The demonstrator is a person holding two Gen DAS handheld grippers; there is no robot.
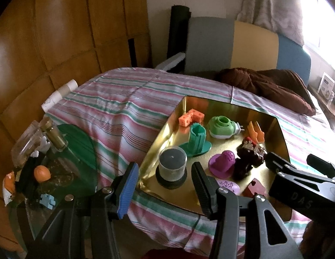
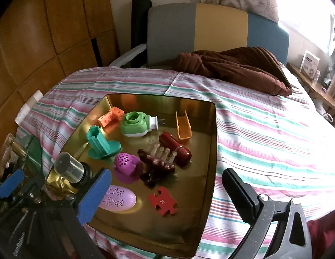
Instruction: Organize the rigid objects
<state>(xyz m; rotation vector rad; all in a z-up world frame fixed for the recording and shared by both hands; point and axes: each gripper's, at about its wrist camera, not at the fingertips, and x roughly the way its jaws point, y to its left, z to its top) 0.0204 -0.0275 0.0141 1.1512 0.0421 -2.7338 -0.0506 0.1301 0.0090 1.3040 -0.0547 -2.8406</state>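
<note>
A gold tray (image 2: 202,198) lies on the striped bedsheet. It holds a clear cylinder on a black base (image 1: 173,165) at its near left corner, a teal spool (image 2: 100,144), a green plug-in device (image 2: 135,125), an orange holed block (image 2: 111,116), a purple perforated cap (image 2: 126,166), a dark red capsule (image 2: 176,149), a red puzzle piece (image 2: 163,202) and a lilac oval (image 2: 117,198). My left gripper (image 1: 165,166) is open, with the cylinder just beyond its tips and untouched. Over the tray's near edge, my right gripper (image 2: 166,173) stands wide open and empty.
A glass side table (image 1: 81,185) at the left carries a glass jar (image 1: 27,144), an orange ball (image 1: 42,172) and a blue puzzle piece (image 1: 47,200). A brown blanket (image 2: 232,67) lies at the head of the bed. The wooden wall (image 1: 59,32) is close on the left.
</note>
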